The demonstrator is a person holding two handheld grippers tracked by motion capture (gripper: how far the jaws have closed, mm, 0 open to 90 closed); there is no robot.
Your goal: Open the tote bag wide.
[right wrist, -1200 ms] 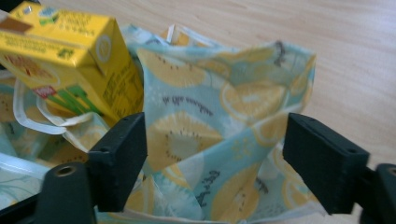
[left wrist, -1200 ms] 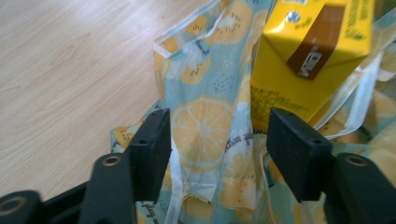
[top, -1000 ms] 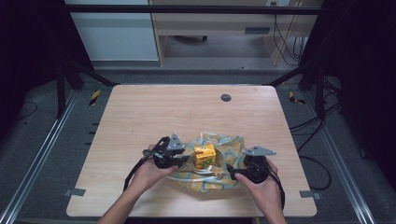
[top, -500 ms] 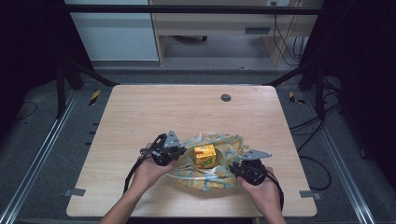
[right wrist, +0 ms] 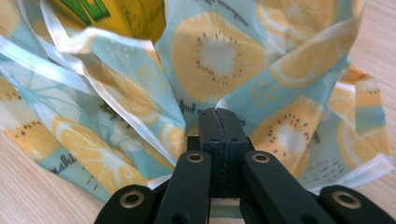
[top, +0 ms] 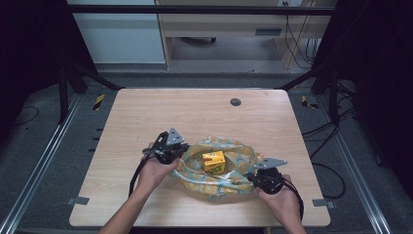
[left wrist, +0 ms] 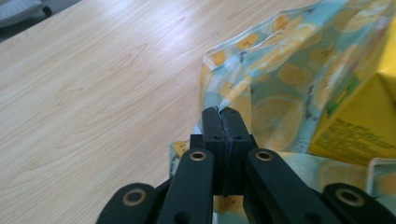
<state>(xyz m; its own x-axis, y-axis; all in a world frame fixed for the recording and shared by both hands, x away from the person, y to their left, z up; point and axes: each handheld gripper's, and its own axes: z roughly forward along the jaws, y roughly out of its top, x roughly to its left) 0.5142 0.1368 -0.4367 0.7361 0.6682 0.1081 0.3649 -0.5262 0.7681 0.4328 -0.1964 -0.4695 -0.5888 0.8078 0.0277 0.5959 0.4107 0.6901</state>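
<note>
Thin printed plastic, pale blue with lemon and orange slices, makes up the bag that lies crumpled and open near the front edge of the wooden table, midway between the person's two hands. A yellow carton sits upright in the bag's open middle, with the film bunched around it.

At the bag's left edge the left gripper has its black jaws pressed together on a fold of the film, which rises just above the tips in the left gripper view; the yellow carton shows close behind that fold at the right. At the bag's front right edge the right gripper is clamped the same way on a pinch of the film, its jaws having just closed onto it.

From the high view, the left hand and right hand come in from the bottom. A small dark round grommet sits in the tabletop well beyond the bag.
</note>
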